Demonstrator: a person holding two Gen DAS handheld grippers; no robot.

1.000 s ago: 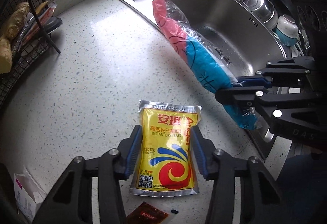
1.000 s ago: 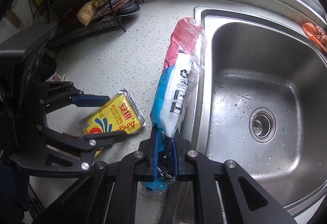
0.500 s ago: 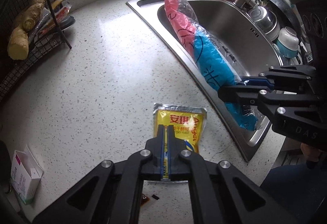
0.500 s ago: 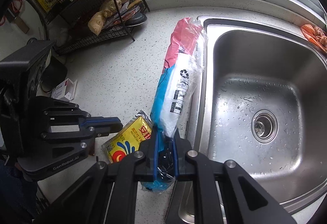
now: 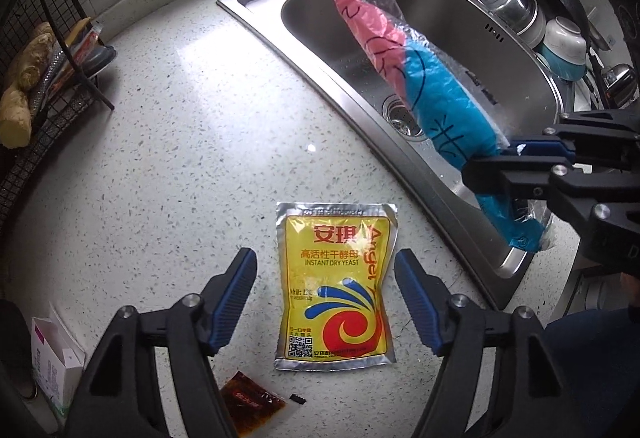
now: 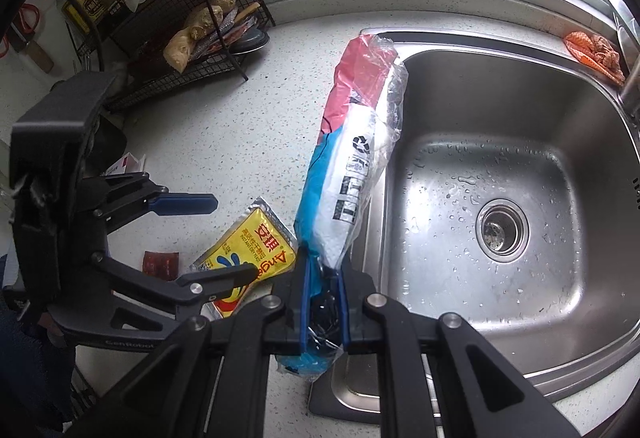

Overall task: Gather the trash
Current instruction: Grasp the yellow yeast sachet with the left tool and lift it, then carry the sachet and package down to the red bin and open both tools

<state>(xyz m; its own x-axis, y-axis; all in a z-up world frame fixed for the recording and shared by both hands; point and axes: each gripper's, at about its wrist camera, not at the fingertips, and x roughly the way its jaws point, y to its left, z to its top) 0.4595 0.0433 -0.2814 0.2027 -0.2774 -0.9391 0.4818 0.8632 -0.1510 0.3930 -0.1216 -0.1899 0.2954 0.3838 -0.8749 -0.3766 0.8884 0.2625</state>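
At the far left of the left wrist view, a small white box [image 5: 52, 362] sits half cut off at the picture's edge, its print too small to read. Just right of it, a dark red sauce sachet [image 5: 252, 400] lies on the speckled counter [image 5: 160, 158], partly hidden under a finger of the left gripper [image 5: 326, 302]. That gripper's jaws have just been opening and now stand wide on either side of the yellow yeast packet [image 5: 334, 290], pads clear of its edges; the packet lies flat on the counter between them, likely lined up for a pinch that has not landed. Further right, the right gripper [image 6: 324, 302] is clamped narrow on the lower end of a pink-and-blue plastic bag [image 6: 352, 154], holding it slanted above the rim of the sink [image 6: 520, 198], probably to keep collected trash off the counter. The bag's bottom bunches below the jaws, and its contents cannot be made out.
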